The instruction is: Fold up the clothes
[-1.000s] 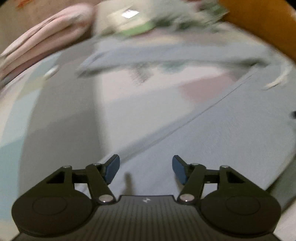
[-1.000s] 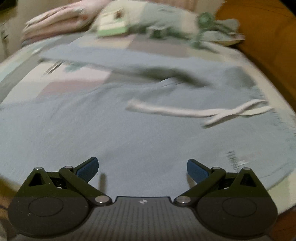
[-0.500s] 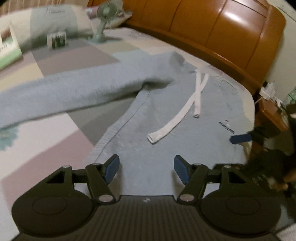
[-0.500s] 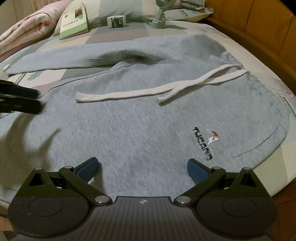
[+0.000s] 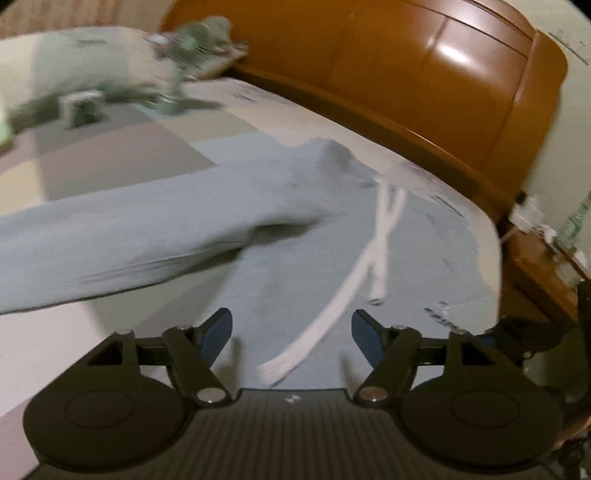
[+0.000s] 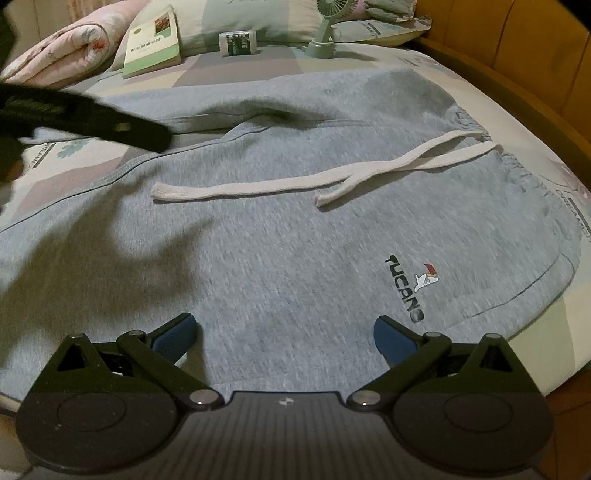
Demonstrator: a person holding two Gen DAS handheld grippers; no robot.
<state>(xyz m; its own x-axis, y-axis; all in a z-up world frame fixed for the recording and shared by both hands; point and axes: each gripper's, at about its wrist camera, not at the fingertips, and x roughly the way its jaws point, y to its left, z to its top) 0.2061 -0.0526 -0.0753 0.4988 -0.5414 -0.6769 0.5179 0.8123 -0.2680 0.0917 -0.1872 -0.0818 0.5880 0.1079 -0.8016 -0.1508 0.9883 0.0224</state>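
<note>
Sweatpants [image 6: 280, 236], grey, lie flat on the bed [image 6: 524, 122] under both tools: right tool [image 6: 284, 334] wide and empty above the thigh; left tool [image 5: 291, 332] opening, empty, over the white drawstring [image 5: 332, 314].

Ahead of the tongs and to their right rises a glossy orange-brown wooden headboard [image 5: 436, 85], a bright lamp glare on its panels. The bed [image 6: 236, 70] beneath carries a bedspread in pale pastel blocks. Far ahead lies a pillow [image 6: 266, 18], left of it a rolled pink quilt [image 6: 62, 48]. Off the right edge stands a wooden nightstand [image 5: 535, 258] (its clutter too blurred to name), against a pale wall [image 5: 569, 122].
</note>
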